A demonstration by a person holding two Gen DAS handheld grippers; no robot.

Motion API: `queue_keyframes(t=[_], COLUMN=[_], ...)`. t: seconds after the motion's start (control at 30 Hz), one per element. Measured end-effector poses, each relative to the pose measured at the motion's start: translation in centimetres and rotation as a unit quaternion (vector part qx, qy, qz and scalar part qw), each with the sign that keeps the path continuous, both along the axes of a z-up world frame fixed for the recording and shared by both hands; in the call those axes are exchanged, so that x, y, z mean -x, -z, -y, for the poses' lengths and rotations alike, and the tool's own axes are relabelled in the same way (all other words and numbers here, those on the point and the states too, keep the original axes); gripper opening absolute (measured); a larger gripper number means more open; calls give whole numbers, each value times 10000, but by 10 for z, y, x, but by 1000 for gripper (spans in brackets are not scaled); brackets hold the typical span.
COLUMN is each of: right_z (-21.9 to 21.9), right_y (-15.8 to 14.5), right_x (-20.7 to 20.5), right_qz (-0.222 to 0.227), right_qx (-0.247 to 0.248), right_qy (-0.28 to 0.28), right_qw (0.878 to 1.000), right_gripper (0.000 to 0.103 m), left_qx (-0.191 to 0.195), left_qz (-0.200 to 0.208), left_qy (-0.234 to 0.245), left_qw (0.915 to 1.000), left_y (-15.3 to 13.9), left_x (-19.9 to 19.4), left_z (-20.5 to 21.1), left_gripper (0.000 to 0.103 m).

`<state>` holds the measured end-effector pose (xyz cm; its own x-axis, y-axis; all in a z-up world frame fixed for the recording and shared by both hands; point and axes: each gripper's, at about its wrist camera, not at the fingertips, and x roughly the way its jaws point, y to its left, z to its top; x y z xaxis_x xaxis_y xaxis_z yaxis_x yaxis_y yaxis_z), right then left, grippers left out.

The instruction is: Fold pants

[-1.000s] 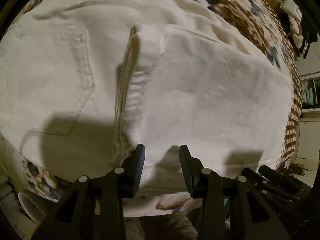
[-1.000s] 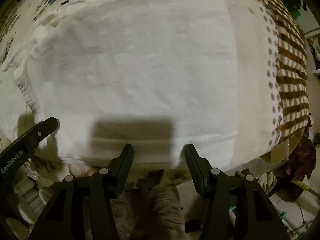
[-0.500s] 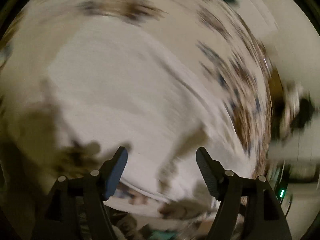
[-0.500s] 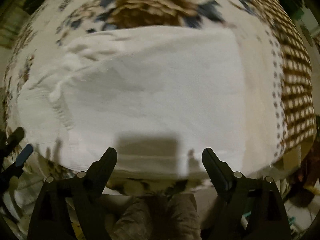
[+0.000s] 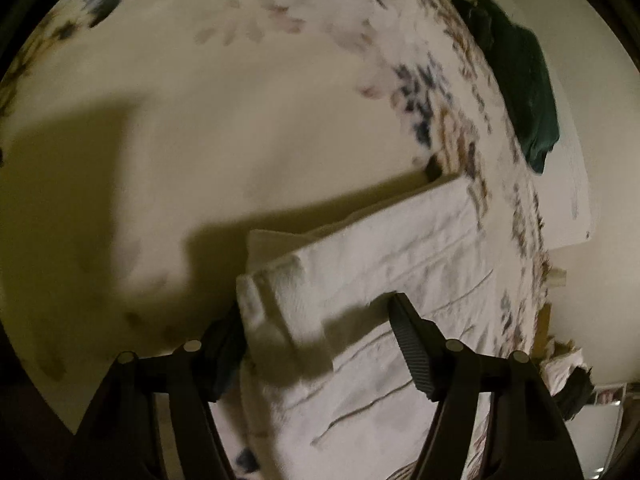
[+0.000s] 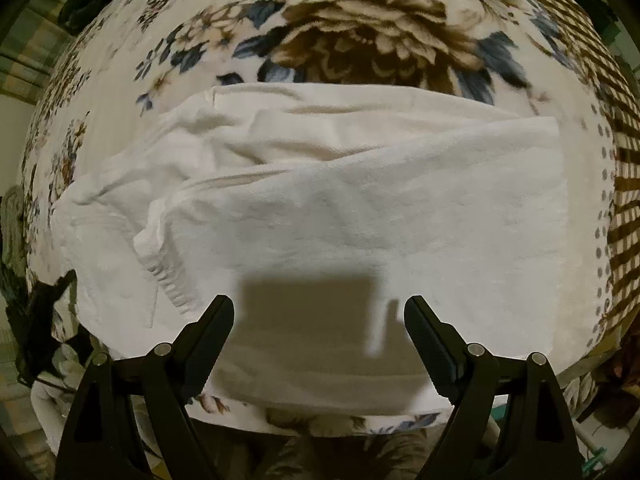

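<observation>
The left gripper [image 5: 316,344] has just been narrowing its jaws around a folded corner of the white pants [image 6: 340,216], likely lining up another fold; its left finger is half hidden. The right gripper [image 6: 320,336] hangs wide and empty above the pants, spread on the flowered blanket [image 6: 360,28].

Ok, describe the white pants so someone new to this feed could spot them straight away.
Start from the big floral blanket, cream with brown blooms and blue leaves, covering the whole surface. On its near half lies a broad folded slab of plain white denim, the pants. They are the only unpatterned thing there, with a ribbed hem edge showing at the left.
</observation>
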<state>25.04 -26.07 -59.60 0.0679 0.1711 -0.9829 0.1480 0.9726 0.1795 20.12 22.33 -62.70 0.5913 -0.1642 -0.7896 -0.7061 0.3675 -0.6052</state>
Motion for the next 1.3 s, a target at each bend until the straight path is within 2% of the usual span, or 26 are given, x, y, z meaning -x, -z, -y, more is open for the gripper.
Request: queue_keyframes(t=[0.03, 0.1, 0.17, 0.27, 0.33, 0.43, 0.53, 0.57, 0.63, 0.73, 0.8, 0.9, 0.97, 1.07, 1.17, 1.3], right_z=[0, -3, -3, 6, 20, 43, 74, 82, 107, 148, 170, 208, 222, 244, 261, 271], right_y=[2, 9, 13, 14, 11, 0, -19, -25, -40, -59, -65, -69, -66, -61, -58, -54], right_x=[1, 5, 9, 15, 22, 29, 38, 39, 46, 55, 60, 70, 73, 75, 77, 81], right_qz=[-1, -1, 3, 55, 71, 113, 200, 225, 333, 449, 488, 489, 475, 479, 488, 447], right_qx=[3, 27, 7, -35, -83, -142, -142, -135, -104, 51, 173, 330, 365, 404, 426, 411], right_qy=[-6, -19, -29, -8, 35, 116, 244, 290, 409, 585, 698, 924, 1123, 1403, 1558, 1639], right_qw=[10000, 10000, 10000, 10000, 9999, 9998, 9994, 9992, 9986, 9973, 9962, 9940, 9919, 9881, 9857, 9846], right_gripper=[89, 89, 89, 89, 89, 89, 89, 89, 89, 89, 89, 89, 89, 89, 89, 89], left_qx=[-24, -227, -699, -1390, -1609, -1904, -2007, -2077, -2103, -2054, -1895, -1896, -1907, -2035, -2052, -2134], left_qz=[113, 291, 423, 824, 1084, 1447, 1684, 1717, 1766, 1669, 1492, 1158, 942, 656, 524, 423], left_qy=[-28, 85, 303, 825, 1150, 1886, 2761, 3086, 3494, 3957, 4278, 4747, 4947, 5129, 5163, 5243], left_qw=[9999, 9993, 9962, 9834, 9742, 9525, 9247, 9122, 8958, 8794, 8711, 8516, 8427, 8314, 8298, 8233], left_y=[-1, -8, -29, -84, -117, -167, -195, -200, -201, -187, -168, -130, -110, -82, -71, -65], left_x=[0, -2, -12, -13, -14, -15, -9, -8, -7, -7, -9, -9, -9, -10, -14, -13], left_z=[2, 13, 31, 63, 87, 141, 207, 236, 280, 338, 376, 425, 445, 465, 471, 477], left_gripper=[43, 30, 25, 24, 24, 23, 23, 23, 23, 22, 22, 22, 22, 22, 22, 22])
